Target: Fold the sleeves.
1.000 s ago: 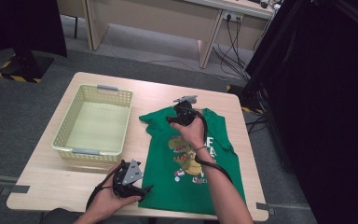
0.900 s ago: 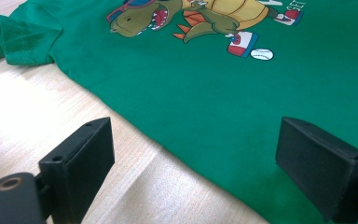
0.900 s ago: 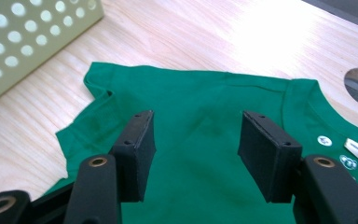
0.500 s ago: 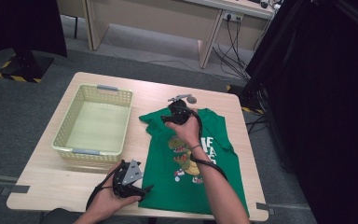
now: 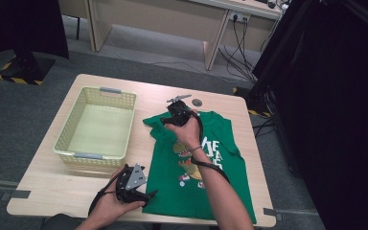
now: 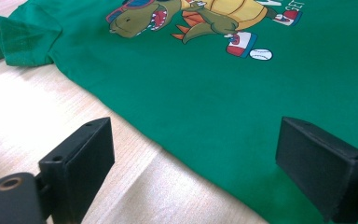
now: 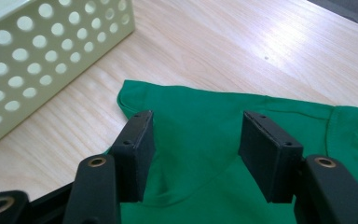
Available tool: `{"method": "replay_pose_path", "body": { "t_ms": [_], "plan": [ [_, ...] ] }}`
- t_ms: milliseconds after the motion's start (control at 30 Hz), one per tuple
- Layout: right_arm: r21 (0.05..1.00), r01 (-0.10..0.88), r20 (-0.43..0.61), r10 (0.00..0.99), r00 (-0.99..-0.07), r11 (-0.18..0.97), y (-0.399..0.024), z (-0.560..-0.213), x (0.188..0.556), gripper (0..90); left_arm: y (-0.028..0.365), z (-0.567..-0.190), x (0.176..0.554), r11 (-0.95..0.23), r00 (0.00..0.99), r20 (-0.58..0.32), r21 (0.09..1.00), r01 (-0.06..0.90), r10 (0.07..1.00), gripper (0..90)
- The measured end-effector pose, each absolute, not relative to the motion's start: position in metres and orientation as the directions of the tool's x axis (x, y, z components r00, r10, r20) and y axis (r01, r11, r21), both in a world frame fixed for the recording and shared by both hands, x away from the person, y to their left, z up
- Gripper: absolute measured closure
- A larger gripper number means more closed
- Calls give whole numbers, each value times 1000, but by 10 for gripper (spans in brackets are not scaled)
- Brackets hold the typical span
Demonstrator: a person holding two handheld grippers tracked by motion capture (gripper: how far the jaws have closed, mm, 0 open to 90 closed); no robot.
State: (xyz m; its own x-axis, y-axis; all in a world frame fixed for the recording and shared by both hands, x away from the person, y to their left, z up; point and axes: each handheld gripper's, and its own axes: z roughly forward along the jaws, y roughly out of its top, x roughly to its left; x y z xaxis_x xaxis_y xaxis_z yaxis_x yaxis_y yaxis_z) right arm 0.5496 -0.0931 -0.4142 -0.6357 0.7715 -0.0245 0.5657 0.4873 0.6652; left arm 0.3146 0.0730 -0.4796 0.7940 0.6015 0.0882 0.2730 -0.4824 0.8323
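Wooden table (image 5: 52, 191), basket (image 5: 98, 125) left side, prob. destination. Green T-shirt (image 5: 220, 182) flat w/ print up, ready for folding. Right gripper (image 7: 193, 158) jaws apart over sleeve; left gripper (image 6: 193, 172) spread wide at hem edge, nothing pinched.

The green T-shirt (image 5: 206, 158) is soft matt knit cloth, its dinosaur print (image 6: 186, 18) smoother and faintly glossy. The counter (image 7: 261, 51) is pale wood-grain laminate with a light sheen (glare streaks its far part). The basket (image 5: 98, 125) is smooth, pale yellow-green perforated plastic; each claw's pads (image 7: 133, 149) look matt black plastic.
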Motion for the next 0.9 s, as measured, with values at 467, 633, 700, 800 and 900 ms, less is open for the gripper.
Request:
{"method": "replay_pose_path", "body": {
  "t_ms": [467, 633, 700, 800, 900],
  "plan": [
    [648, 566, -11, 750, -661, 509, -72, -421, 551, 444, 73, -480, 314, -482, 795, 87, 833, 272, 600, 109],
    [637, 571, -8, 745, -667, 518, -65, -427, 554, 444, 73, -480, 314, -483, 796, 88, 833, 272, 599, 109],
    [633, 574, -3, 743, -669, 520, -61, -430, 555, 444, 73, -480, 314, -482, 797, 87, 833, 272, 598, 109],
    [628, 576, -3, 742, -670, 523, -59, -432, 556, 445, 73, -480, 314, -482, 797, 87, 833, 272, 598, 109],
    [623, 581, -1, 743, -670, 525, -57, -436, 557, 447, 73, -480, 314, -483, 797, 88, 833, 270, 598, 109]
  ]
}}
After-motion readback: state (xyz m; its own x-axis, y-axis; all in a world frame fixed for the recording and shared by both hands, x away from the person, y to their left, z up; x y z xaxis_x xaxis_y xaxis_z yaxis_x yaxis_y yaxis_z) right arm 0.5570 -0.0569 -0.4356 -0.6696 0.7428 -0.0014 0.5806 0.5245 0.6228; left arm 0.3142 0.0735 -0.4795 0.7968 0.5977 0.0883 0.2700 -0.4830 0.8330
